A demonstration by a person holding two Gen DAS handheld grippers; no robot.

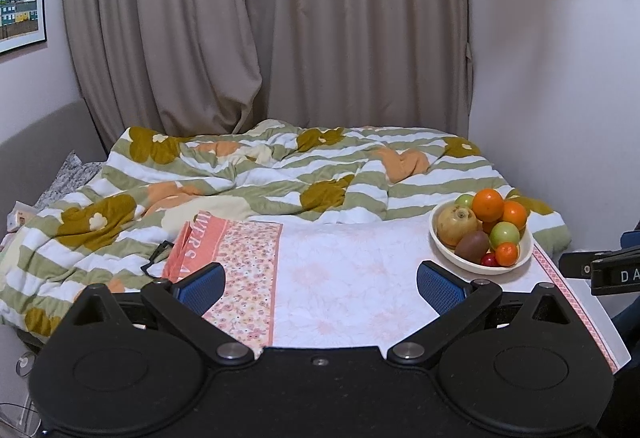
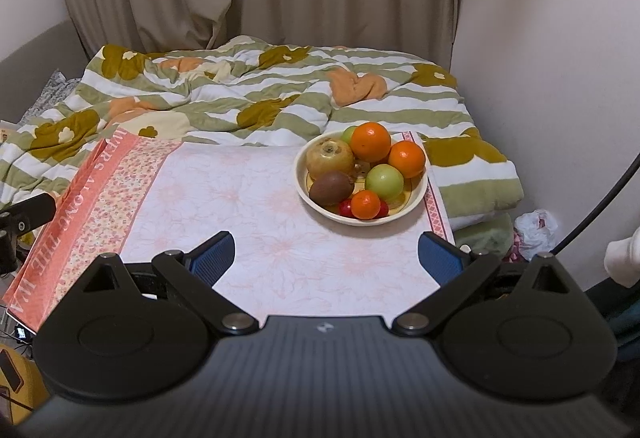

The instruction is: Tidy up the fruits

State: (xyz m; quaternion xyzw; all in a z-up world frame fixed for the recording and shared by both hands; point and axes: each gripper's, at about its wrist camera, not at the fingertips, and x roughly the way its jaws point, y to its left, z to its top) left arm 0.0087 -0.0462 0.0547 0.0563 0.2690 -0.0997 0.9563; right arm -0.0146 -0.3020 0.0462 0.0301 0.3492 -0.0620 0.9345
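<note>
A cream bowl (image 2: 412,204) full of fruit stands at the far right of a table covered by a pink floral cloth (image 2: 256,214). In it lie oranges (image 2: 370,141), green apples (image 2: 384,180), a brown kiwi (image 2: 330,188), a yellowish pomegranate (image 2: 330,157) and small red fruits (image 2: 345,208). The bowl also shows in the left wrist view (image 1: 444,248). My right gripper (image 2: 326,258) is open and empty, just short of the bowl. My left gripper (image 1: 320,284) is open and empty over the cloth, left of the bowl.
A rumpled striped flowered duvet (image 1: 248,178) lies on the bed behind the table. Beige curtains (image 1: 260,18) hang behind. The wall (image 2: 560,58) is close on the right. A white plastic bag (image 2: 534,228) lies on the floor by the table's right edge.
</note>
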